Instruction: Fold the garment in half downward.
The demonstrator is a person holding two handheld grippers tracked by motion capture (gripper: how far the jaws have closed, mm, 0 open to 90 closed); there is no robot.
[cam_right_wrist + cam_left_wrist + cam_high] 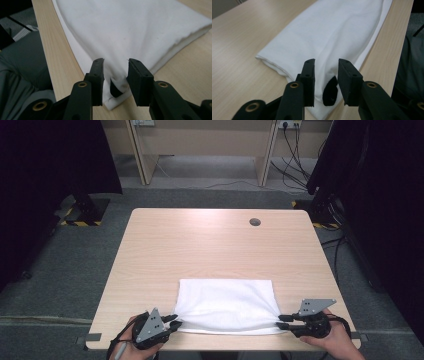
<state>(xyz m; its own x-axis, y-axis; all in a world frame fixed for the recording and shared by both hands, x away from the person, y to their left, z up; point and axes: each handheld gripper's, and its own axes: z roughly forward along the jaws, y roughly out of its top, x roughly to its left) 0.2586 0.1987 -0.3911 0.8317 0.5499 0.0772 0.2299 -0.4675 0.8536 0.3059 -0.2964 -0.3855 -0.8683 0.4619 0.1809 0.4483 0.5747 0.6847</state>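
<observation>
Near the front edge of the light wooden surface (pixel 215 245) lies one white folded cloth towel (pixel 227 305), roughly rectangular, soft nap, layered fold edges visible along its sides, slightly rumpled toward the near corners. One towel, two tools. Left tool (pixel 175 322) at the towel's near left corner: jaws apart, corner fabric between them, pads not pressing. Right tool (pixel 283 321) at the near right corner: same, jaws apart around the corner, no clamp. One dark round hole (pixel 255 222) in the surface at the far side, well apart from the towel.
</observation>
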